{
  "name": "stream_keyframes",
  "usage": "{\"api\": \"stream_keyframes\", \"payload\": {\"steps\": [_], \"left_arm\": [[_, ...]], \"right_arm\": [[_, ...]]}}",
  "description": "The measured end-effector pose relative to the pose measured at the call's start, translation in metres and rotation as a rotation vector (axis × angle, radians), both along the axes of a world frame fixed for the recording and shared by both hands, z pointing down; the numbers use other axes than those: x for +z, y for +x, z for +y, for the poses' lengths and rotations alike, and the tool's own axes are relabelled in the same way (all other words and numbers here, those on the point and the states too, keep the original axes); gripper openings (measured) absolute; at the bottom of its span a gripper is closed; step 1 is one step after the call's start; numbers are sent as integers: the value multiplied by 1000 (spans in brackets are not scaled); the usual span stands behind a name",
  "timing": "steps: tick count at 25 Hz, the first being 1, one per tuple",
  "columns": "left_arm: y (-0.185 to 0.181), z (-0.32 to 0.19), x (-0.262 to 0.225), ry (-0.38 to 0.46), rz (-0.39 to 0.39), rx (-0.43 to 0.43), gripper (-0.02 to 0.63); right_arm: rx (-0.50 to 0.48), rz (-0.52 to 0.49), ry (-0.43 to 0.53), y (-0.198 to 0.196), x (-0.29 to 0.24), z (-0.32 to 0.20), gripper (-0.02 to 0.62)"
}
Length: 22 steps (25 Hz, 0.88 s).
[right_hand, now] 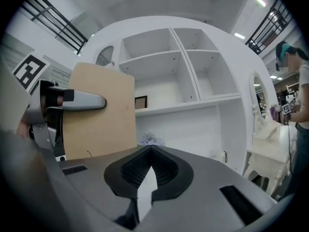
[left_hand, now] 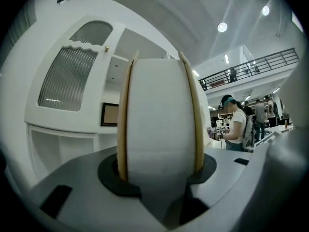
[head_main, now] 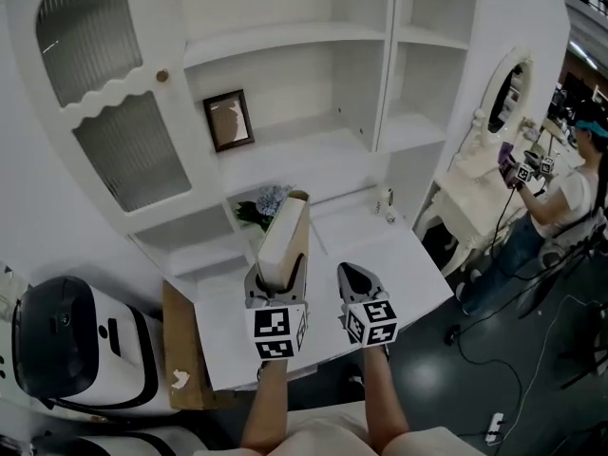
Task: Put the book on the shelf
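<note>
Two jaws of your left gripper (head_main: pixel 277 281) clamp the book (head_main: pixel 285 236), one pressing on each tan cover. Your left gripper view shows this best. The white page block fills the middle of the picture, with a thin cover edge on either side, wedged down into the dark pads. Your right gripper (head_main: pixel 353 275) has its jaws closed tip to tip with nothing in them, and its own view shows the ribbed pads meeting at the tips.

Only the right gripper view gives you the book's broad side: a plain tan cover with a grey finger (right_hand: pixel 82 101) of the left gripper laid across its upper part. Only the head view gives you the book's place. It stands upright in the left gripper above the white table (head_main: pixel 399 264), in front of the white shelf unit (head_main: pixel 385 112) and on none of its boards. The right gripper sits just beside it, to its right.

In the shelf unit's left bay, a framed picture (head_main: pixel 229 120) stands against the back wall of the middle compartment. A bunch of bluish flowers (head_main: pixel 266 202) lies in the compartment below, showing just left of the book's top edge in the head view. A small white item (head_main: pixel 388 204) stands on that lower board near the upright divider. The ribbed-glass door (head_main: pixel 104 93) hangs wide open at the left. Off to the right, a person (head_main: pixel 570 198) stands at a white vanity (head_main: pixel 484 160), holding grippers too.
</note>
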<state>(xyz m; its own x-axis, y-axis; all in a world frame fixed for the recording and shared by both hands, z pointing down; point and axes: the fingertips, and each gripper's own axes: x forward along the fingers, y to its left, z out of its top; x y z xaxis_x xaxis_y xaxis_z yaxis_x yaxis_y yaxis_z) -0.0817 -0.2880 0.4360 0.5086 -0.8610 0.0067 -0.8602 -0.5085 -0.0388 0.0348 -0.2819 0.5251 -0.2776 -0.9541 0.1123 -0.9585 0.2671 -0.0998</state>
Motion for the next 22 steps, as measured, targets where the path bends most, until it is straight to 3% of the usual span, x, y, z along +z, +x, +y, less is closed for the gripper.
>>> {"api": "stream_keyframes", "payload": {"steps": [5,15,22], "left_arm": [[25,-39,-35,24,-1,-66,229],[76,-103,-143,212,36,-150,230],[123,-172,-160,185,24,-196,230]], "right_arm": [[-80,-9,17,11,-23,-44,25],[-179,-3,12,57,-36,-94,25],[-234,9,26,84,-44,-112,25]]}}
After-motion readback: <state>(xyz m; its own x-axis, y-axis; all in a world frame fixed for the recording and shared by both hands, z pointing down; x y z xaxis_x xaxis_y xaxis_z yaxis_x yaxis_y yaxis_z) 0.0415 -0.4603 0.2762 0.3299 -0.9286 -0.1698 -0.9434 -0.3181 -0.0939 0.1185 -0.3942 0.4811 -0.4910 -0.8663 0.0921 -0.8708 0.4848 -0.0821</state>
